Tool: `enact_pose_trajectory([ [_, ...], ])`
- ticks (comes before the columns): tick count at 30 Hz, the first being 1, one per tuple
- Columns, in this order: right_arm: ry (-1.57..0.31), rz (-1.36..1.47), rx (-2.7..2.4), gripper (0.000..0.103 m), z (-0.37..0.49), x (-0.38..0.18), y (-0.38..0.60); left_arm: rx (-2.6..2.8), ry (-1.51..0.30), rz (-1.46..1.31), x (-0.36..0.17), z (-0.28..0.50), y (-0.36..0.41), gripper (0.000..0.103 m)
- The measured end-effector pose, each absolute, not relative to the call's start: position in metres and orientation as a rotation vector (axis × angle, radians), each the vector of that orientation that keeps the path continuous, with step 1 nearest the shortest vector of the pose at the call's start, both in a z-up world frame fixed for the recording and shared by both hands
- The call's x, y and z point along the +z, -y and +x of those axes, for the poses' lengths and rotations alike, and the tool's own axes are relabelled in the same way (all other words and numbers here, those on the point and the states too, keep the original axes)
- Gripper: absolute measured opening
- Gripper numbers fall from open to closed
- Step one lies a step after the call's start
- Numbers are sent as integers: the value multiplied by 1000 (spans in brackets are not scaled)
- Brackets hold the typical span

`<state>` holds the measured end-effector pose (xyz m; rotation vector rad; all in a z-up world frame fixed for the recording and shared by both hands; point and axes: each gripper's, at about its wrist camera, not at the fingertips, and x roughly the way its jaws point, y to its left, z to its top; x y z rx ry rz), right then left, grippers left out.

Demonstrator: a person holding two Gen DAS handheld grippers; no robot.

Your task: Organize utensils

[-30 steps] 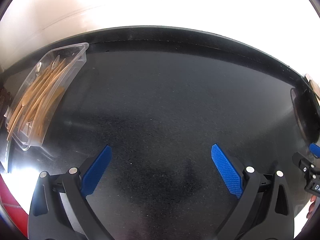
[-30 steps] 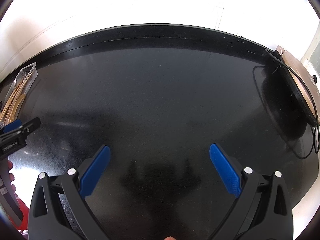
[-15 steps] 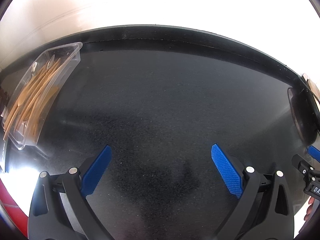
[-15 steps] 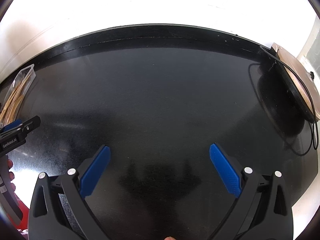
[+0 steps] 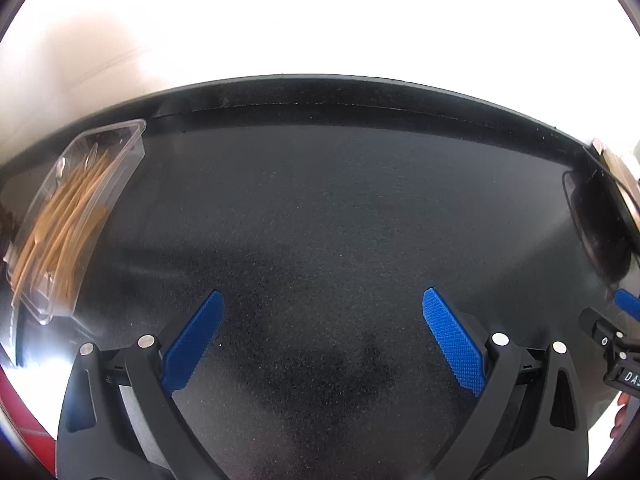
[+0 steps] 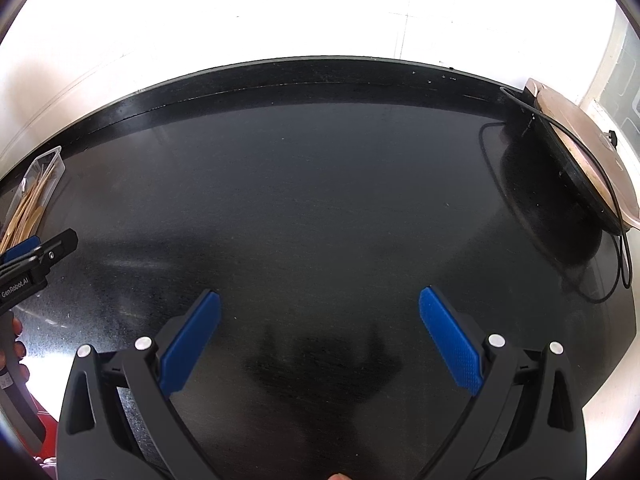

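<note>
Over on the far left of the black table [image 5: 320,208] you've got one clear plastic tray [image 5: 132,148], and that's where the wooden utensils [image 5: 64,224] are, a loose bundle I can't count since they overlap and blur together. They lie lengthwise in the tray, long axis running from the near-left end up toward the back edge of the table, tilted a bit to the right. One pale, maybe metal, piece shows near the far end, too blurry to tell what it is.

Your left gripper [image 5: 322,332] is spread wide with nothing between the blue pads [image 5: 452,340], hanging above bare tabletop, well apart from the tray. Your right gripper [image 6: 320,330] is the same: wide, gripping nothing.

Only the right camera gives a proper look at the one round disc-shaped thing [image 6: 580,160] leaning at the right edge with one black cable [image 6: 616,264] looped around it; the left camera catches just a sliver. The right camera also sees the tray only as a thin strip, with the left gripper's tip in front of it.
</note>
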<state>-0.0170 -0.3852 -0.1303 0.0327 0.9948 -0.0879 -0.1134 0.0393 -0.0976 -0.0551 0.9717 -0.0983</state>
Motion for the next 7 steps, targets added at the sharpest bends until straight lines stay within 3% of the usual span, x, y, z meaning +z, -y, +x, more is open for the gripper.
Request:
enact_pose_trajectory([
  [7,-1002,30,-94,96,-20,-133,386,-42,-1011,-59,-107,-109,-47,97],
])
